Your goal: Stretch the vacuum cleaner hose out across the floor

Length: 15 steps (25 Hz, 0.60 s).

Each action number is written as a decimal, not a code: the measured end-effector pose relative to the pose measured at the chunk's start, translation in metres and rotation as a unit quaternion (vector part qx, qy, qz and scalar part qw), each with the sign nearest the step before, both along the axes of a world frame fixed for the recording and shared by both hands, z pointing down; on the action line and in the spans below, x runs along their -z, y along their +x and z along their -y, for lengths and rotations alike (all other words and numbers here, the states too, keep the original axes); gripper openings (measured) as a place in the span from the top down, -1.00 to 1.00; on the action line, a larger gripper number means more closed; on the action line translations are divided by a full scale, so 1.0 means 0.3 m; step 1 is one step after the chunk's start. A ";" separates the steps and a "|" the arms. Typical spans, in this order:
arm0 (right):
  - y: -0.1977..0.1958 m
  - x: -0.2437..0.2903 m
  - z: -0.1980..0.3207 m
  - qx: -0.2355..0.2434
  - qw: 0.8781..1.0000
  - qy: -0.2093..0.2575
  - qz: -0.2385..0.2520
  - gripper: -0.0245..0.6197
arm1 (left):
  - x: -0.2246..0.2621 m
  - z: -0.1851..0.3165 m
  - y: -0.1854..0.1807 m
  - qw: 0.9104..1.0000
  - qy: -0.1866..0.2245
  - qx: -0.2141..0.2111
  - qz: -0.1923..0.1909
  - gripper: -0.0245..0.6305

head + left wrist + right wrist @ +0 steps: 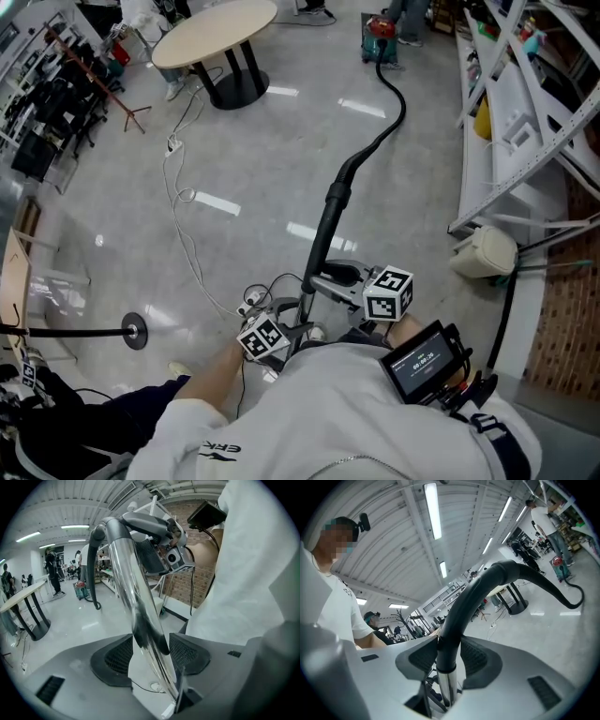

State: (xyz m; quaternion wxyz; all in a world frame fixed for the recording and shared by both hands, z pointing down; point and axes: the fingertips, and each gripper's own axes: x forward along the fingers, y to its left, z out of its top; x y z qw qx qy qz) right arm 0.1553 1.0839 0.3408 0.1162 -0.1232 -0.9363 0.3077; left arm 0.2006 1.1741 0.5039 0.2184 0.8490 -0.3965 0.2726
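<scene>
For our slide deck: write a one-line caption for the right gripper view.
Right tongs grip the black hose cuff where it meets the chrome tube.

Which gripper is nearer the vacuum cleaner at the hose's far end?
Right gripper: clamped on the black handle, up toward the vacuum cleaner. Left gripper: around the chrome tube, farther back.

Ceiling strip lights (432,510) make my room bright and even, throwing white glare patches on the glossy floor (281,169) and streaks on the shiny vacuum wand (136,597), while both gripper views bulge fisheye-round with dark corners and soft close-up edges.
</scene>
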 end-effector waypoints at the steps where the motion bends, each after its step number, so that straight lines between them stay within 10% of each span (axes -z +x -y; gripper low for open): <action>1: 0.001 0.001 -0.002 -0.006 1.000 -0.002 -0.001 0.45 | 0.013 -0.005 -0.011 1.000 0.004 0.002 -0.002 0.26; 15: 0.018 0.044 -0.104 -0.033 0.999 0.004 -0.002 0.46 | 0.279 0.061 -0.031 0.993 0.096 -0.024 -0.059 0.14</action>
